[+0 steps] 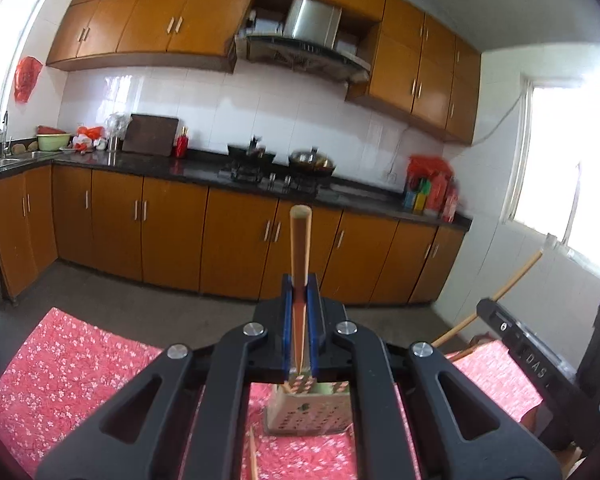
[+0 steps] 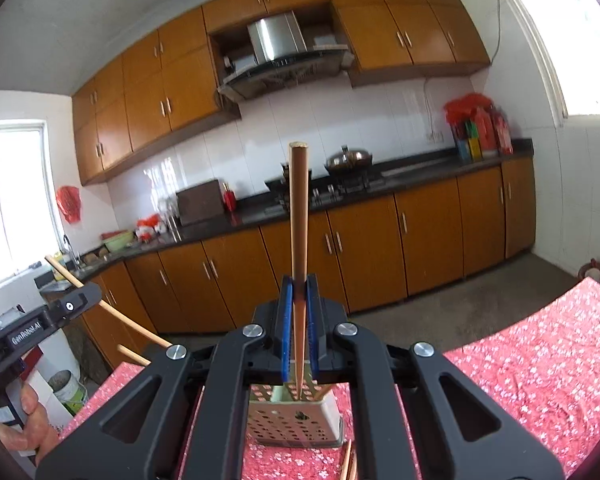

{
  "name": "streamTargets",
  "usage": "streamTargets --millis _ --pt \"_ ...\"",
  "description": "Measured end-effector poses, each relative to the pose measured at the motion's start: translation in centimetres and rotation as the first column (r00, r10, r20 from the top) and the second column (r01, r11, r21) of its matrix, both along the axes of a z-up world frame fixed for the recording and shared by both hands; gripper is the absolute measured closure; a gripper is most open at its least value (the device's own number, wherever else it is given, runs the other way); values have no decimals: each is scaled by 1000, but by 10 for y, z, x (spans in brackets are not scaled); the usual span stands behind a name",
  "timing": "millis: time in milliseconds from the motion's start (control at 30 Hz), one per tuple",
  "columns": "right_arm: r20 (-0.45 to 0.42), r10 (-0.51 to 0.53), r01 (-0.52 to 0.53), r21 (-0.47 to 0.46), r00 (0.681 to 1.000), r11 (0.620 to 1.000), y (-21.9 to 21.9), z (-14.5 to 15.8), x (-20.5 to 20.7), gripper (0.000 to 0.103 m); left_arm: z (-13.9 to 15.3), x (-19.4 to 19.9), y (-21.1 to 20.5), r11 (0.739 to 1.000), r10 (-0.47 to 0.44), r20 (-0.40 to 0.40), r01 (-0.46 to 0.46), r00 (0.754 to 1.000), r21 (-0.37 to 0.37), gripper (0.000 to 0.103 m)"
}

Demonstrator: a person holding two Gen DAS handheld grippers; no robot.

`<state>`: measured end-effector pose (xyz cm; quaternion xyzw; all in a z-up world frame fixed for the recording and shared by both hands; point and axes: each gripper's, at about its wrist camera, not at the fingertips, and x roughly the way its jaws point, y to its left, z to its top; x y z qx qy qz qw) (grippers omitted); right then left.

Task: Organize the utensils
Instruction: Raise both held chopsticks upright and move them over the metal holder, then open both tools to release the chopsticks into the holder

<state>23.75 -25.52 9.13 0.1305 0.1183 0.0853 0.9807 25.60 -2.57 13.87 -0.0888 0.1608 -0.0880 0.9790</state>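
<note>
My left gripper (image 1: 300, 284) is shut on a wooden chopstick (image 1: 300, 248) that stands upright between its blue pads, its lower tip over the perforated utensil holder (image 1: 308, 416) on the red floral tablecloth. My right gripper (image 2: 299, 284) is shut on another wooden chopstick (image 2: 299, 216), also upright above the same perforated holder (image 2: 296, 420). Each gripper shows in the other's view: the right one (image 1: 488, 304) at the right, the left one (image 2: 84, 292) at the left, each with its chopstick. Loose chopsticks (image 2: 348, 460) lie on the cloth in front of the holder.
The table with the red floral cloth (image 1: 72, 364) stands in a kitchen. Orange cabinets (image 1: 172, 232), a dark counter with a stove and wok (image 1: 312, 162), and a sink at the left lie beyond. A white bucket (image 2: 70, 390) stands on the floor by the table.
</note>
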Motion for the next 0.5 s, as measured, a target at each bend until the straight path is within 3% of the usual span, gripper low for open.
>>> streamTargets --millis 200,333,367,433,500 --pt "-79 5 -5 -1 997 1000 1 -16 14 95 -28 26 -7 1000 -17 -103 19 995 20 95" --pt "-81 0 -1 -17 997 1000 4 -13 12 94 -30 24 -5 1000 -19 -101 20 995 16 93" --pt "-80 -1 0 -18 997 1000 3 -12 11 92 -29 23 -5 1000 -17 -97 18 995 17 91" --pt "-74 -5 4 -13 997 1000 0 -8 7 71 -25 16 -2 1000 -15 -83 16 996 11 88" --pt "-57 -13 12 -9 998 1000 -2 -3 1 70 -19 10 0 1000 -7 -69 7 998 7 87"
